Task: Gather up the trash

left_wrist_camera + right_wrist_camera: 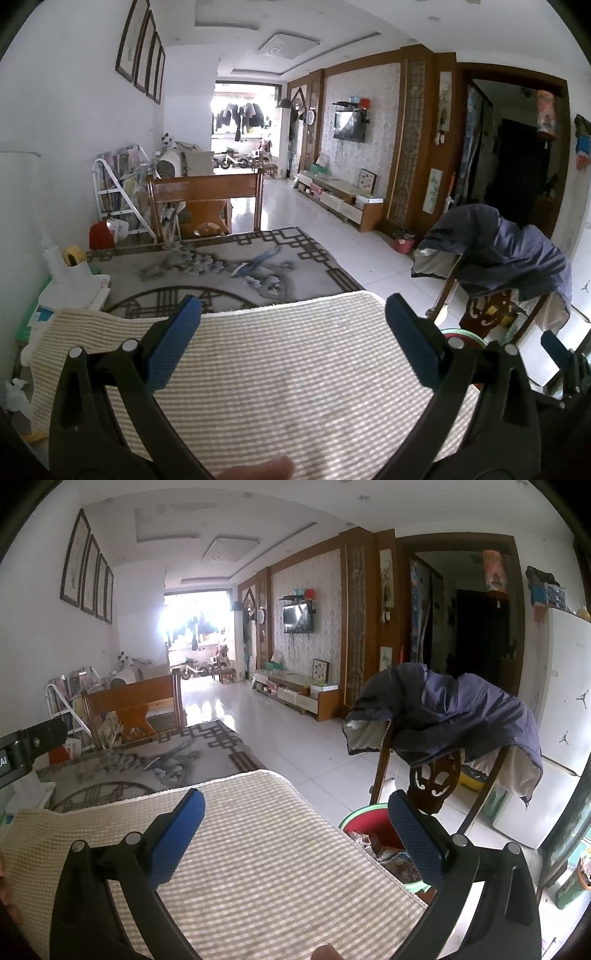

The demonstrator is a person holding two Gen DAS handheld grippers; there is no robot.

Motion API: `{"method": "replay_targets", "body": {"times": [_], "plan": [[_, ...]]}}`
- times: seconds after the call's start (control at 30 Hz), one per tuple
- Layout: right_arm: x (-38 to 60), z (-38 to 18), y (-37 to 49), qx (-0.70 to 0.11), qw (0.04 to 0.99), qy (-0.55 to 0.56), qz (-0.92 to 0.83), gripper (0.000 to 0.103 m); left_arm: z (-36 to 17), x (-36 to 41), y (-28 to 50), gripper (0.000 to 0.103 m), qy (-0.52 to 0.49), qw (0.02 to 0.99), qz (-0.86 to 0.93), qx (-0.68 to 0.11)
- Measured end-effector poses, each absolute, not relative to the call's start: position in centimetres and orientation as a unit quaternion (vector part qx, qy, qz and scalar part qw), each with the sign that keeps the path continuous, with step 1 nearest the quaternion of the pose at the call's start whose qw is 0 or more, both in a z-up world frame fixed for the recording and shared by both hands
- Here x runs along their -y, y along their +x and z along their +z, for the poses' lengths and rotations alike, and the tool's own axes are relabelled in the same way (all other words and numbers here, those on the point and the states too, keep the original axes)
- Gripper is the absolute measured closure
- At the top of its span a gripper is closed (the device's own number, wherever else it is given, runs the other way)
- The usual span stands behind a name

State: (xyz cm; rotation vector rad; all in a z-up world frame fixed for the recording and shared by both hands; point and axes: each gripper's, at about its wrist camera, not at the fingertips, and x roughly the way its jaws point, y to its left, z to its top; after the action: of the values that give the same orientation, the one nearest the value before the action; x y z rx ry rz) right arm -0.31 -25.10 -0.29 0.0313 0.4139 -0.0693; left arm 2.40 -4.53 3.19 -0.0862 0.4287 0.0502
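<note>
both grippers, left gripper (293, 321) and right gripper (295, 812), hold jaws spread and empty above the checked cloth (280, 376). no loose trash is visible on it. the red bin (369, 829) holding wrappers sits low right, nearer the right gripper.

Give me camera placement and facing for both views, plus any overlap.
Left wrist: on the left claw, level over the striped mat, facing the living room; open blue pads, a fingertip at bottom edge.
Right wrist: on the right claw, same heading, further right; open pads, red bin below.
Shared: mat, jacket-draped chair, TV.
</note>
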Motion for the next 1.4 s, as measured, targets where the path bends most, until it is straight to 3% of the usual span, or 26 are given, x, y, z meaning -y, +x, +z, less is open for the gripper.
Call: {"method": "replay_targets", "body": {"times": [1.07,1.4], "plan": [[25.1,-1.7,0.7,-0.239,0.971,0.01,-0.019,0.007,2.3,4.2,3.2,0.005,-0.062,0.965,0.015,-0.253],[23.7,-7.5,5.5,-0.328,0.944,-0.008,0.031,0.007,0.3,3.1,3.7,0.005,-0.082,0.953,0.013,-0.291]]}}
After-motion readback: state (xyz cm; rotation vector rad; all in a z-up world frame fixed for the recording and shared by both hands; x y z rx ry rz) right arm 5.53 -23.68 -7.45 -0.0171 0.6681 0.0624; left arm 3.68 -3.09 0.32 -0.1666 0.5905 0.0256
